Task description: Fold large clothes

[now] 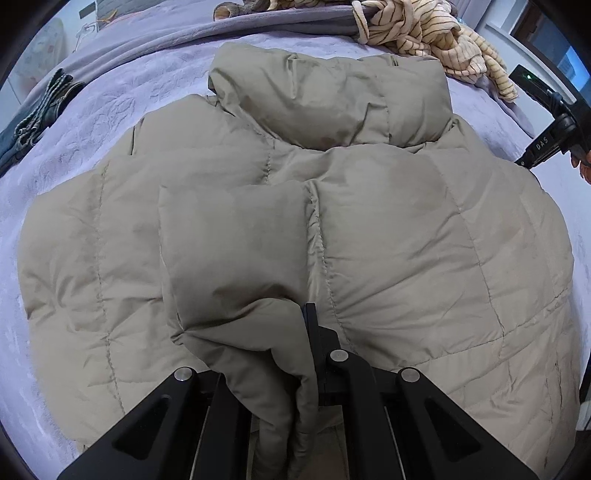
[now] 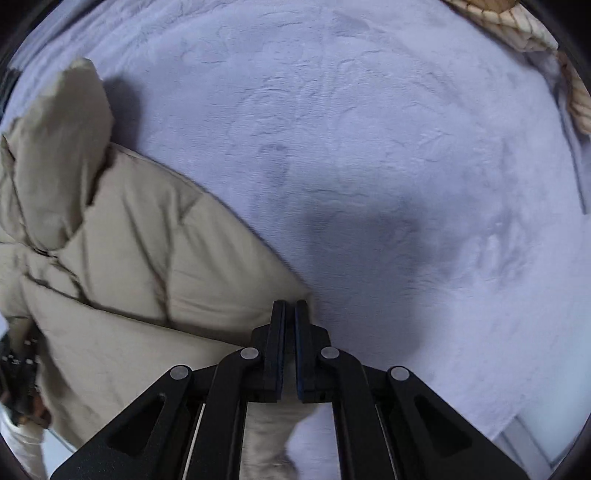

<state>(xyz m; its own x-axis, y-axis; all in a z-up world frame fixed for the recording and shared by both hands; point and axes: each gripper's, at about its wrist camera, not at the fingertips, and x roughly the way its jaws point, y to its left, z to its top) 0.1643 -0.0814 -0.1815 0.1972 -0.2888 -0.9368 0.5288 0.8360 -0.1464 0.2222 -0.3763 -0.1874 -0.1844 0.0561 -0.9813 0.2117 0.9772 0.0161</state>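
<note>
We see a beige puffer jacket [image 1: 369,229] spread flat on a lavender bedspread [image 1: 122,96], its collar toward the far edge of the bed. Our left gripper [image 1: 306,314] is clamped on a bunched fold of the jacket's fabric, which rises between the fingers and drapes over the left one. Our right gripper [image 2: 290,308] has its fingers pressed together with nothing between them, its tips just at the jacket's edge [image 2: 147,266], over the bedspread [image 2: 369,147]. A striped cream garment [image 1: 436,33] lies crumpled at the far right, and a dark garment [image 1: 40,107] lies at the left.
</note>
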